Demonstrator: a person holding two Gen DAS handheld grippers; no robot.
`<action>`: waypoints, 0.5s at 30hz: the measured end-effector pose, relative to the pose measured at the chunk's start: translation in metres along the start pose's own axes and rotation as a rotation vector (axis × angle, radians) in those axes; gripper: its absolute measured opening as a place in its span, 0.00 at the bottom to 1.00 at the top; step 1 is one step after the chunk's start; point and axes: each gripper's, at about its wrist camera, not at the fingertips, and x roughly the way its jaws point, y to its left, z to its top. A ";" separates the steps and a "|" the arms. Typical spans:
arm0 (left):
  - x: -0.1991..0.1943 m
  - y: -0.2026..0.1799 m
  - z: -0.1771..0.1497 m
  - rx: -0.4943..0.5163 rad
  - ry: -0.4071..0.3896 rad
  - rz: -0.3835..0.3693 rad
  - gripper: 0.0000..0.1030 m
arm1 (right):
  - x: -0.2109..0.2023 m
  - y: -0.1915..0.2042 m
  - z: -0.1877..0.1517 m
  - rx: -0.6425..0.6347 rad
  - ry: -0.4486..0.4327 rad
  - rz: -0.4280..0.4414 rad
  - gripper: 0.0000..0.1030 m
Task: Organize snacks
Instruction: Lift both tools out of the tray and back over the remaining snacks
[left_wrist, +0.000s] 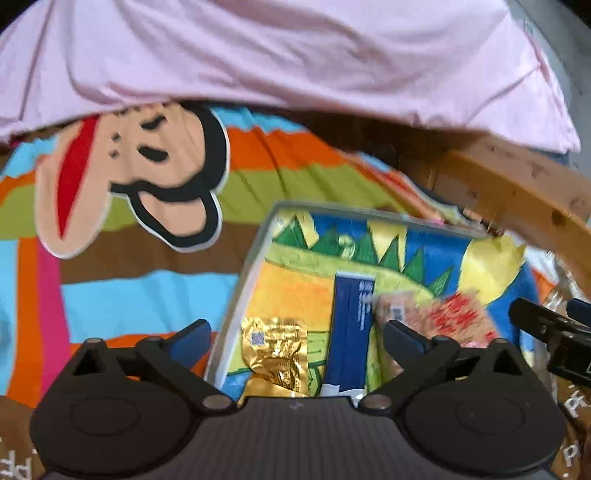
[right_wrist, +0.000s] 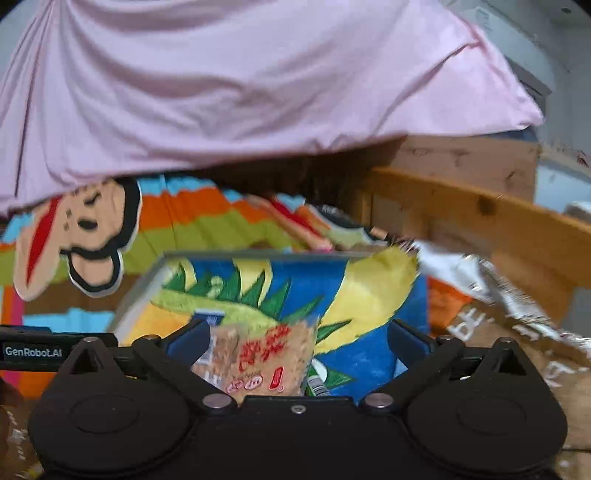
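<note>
A clear box (left_wrist: 255, 258) with a dinosaur drawing on its floor lies on a colourful bedspread. In it are a gold foil packet (left_wrist: 275, 349), a dark blue packet (left_wrist: 349, 332) and a tan snack packet with red writing (left_wrist: 443, 321). My left gripper (left_wrist: 295, 338) is open and empty above the box's near left side. My right gripper (right_wrist: 299, 339) is open just above the tan packet (right_wrist: 266, 362), apart from it. The box rim (right_wrist: 258, 254) shows in the right wrist view.
A monkey-print striped bedspread (left_wrist: 129, 229) lies under the box. The person's pink shirt (left_wrist: 295, 55) fills the top. A wooden bed rail (right_wrist: 480, 218) runs on the right. A brown and silver snack bag (right_wrist: 517, 325) lies right of the box.
</note>
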 end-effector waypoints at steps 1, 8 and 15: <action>-0.009 0.000 0.000 0.001 -0.012 -0.001 0.99 | -0.010 -0.002 0.003 0.007 -0.011 0.004 0.99; -0.070 -0.006 -0.004 0.008 -0.078 0.022 1.00 | -0.076 -0.007 0.006 0.026 -0.058 0.031 0.99; -0.135 -0.011 -0.034 -0.012 -0.135 0.038 1.00 | -0.137 -0.006 -0.008 0.007 -0.056 0.029 0.99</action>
